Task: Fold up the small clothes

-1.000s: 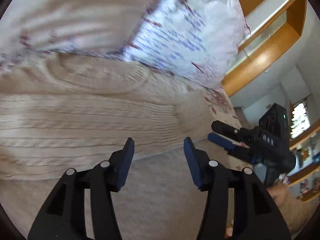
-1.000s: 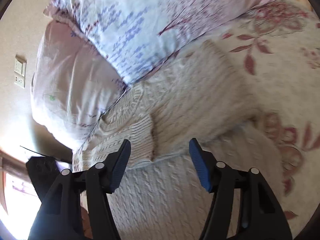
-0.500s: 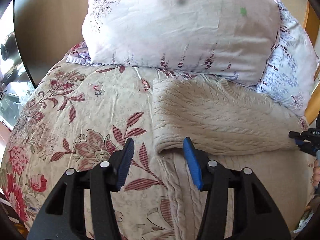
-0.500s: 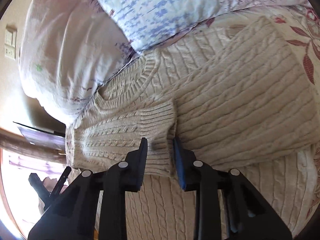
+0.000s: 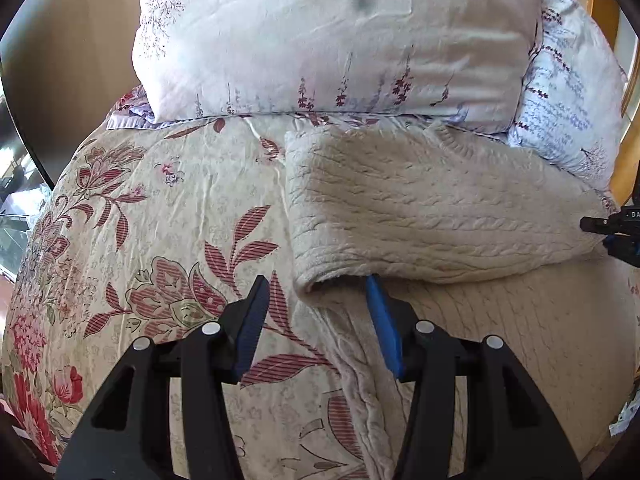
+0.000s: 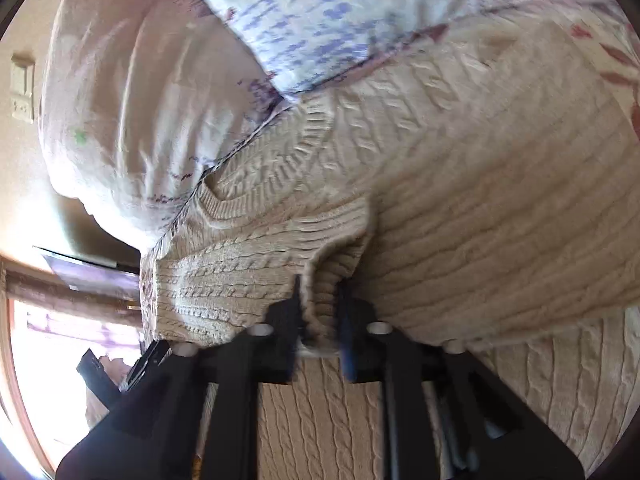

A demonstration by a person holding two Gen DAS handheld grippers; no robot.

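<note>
A cream cable-knit sweater [image 5: 420,208] lies on a floral bedspread [image 5: 160,240], its upper part folded over the lower. My left gripper [image 5: 316,280] is open at the fold's near left corner. Its right fingertip [image 5: 374,284] is tucked under the folded edge, and its left one hovers over the bedspread. In the right wrist view, my right gripper [image 6: 320,296] is shut on the sweater's ribbed cuff [image 6: 324,276], which bunches between the pads. The same gripper [image 5: 608,232] shows at the left view's right edge.
A large white floral pillow [image 5: 328,32] and a blue-printed pillow [image 5: 568,92] press against the sweater's far edge. A wooden bed frame [image 5: 600,0] rises at the back right. A wall switch [image 6: 22,88] and a bright window [image 6: 48,360] lie to the left.
The left gripper swung from close over the knit to the sweater's left fold corner and slid one finger under it. The right gripper moved in and shut on the ribbed cuff.
</note>
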